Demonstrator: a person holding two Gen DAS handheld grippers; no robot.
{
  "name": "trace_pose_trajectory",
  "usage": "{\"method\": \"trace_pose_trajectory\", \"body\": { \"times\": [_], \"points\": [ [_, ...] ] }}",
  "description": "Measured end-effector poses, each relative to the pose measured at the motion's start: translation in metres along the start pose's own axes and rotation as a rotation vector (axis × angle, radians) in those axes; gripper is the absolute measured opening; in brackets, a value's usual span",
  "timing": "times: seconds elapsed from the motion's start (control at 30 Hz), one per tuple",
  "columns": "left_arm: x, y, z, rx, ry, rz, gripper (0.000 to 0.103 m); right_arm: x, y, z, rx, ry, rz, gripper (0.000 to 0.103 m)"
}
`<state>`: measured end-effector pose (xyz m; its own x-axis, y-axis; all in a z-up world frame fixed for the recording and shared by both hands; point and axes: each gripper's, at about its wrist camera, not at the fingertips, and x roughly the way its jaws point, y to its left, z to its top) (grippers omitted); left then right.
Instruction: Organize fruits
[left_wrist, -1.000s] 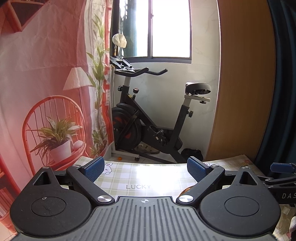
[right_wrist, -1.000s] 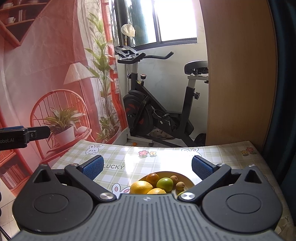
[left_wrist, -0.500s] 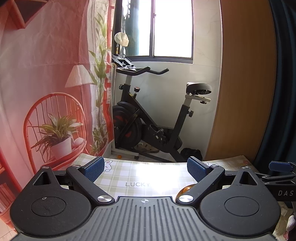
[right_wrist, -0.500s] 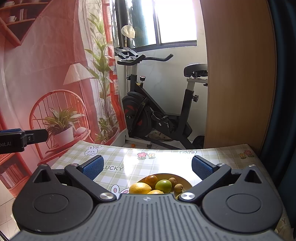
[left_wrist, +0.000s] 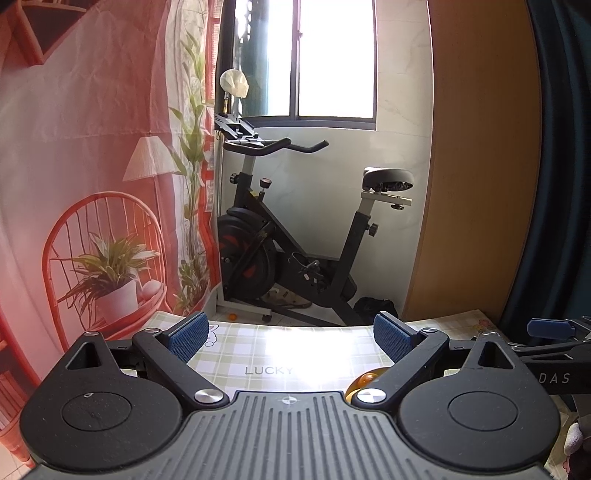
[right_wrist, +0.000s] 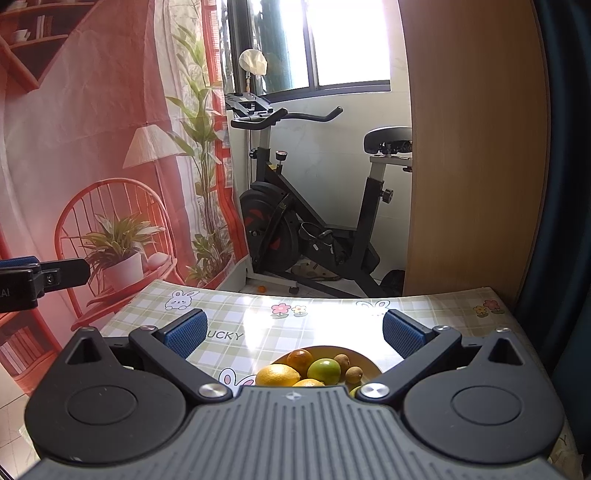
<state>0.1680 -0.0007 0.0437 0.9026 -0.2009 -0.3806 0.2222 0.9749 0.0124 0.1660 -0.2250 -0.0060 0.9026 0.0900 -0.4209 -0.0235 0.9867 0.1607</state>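
Several fruits sit in the yellow bowl (right_wrist: 371, 363) in front of you: an orange (right_wrist: 300, 360) at the back left, a green apple (right_wrist: 324, 370) beside it, a lemon (right_wrist: 277, 374) at the front left, and two small brown fruits (right_wrist: 347, 365) on the bowl's right side. More yellow and green fruit shows at the near edge, but your tool body hides most of it.

Your right gripper (right_wrist: 291, 332) hovers above the bowl with its blue pads spread wide and nothing between them. The bowl lies between the two fingers and a little below them, nearer the right pad than the left, and neither pad touches the fruit.

Your left gripper (left_wrist: 291, 338) is likewise spread wide and empty. From its camera only a sliver of the bowl and the orange (left_wrist: 367, 380) peeks out just inside the right finger, so the bowl lies to this gripper's right.

The bowl rests on a checked tablecloth (right_wrist: 258, 317) printed with rabbits, flowers and the word LUCKY, which lies to the bowl's left. Beyond the table's far edge stands an exercise bike (right_wrist: 314, 206) under a bright window (right_wrist: 351, 40). Left of the bowl hangs a printed red backdrop (right_wrist: 92, 147), and to its right stands a wooden panel (right_wrist: 476, 147).
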Motion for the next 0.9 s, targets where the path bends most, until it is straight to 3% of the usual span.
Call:
{"method": "trace_pose_trajectory", "body": {
  "times": [0.9],
  "points": [
    [0.0092, 0.0016, 0.0012, 0.026, 0.04, -0.034, 0.098, -0.0049, -0.0035, 0.0019, 0.007, -0.017, -0.032, 0.103]
  ]
}}
